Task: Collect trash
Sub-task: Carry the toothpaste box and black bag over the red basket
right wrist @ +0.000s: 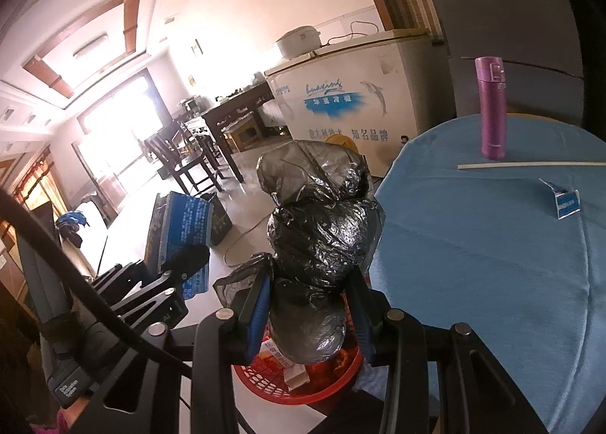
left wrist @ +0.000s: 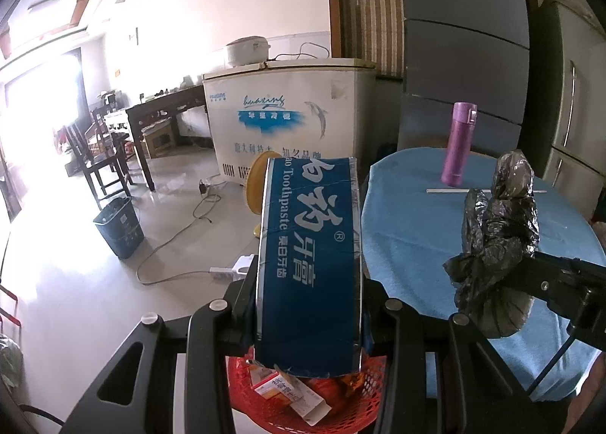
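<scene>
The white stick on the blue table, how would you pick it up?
The white stick lies flat on the blue cloth in front of the purple bottle. I'd probably come straight down from above and pinch it across its thin width, on a stretch away from the bottle, with the jaws set crosswise to it. It is long, so near the middle should keep it level.

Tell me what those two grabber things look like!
Both are black with angular linkage arms joined by round silver pins. The right gripper has blue pads inside its fingers. The left gripper, seen from the right camera, has a dark body with a small white-lettered label, too small to read, and a black cable running past it.
</scene>
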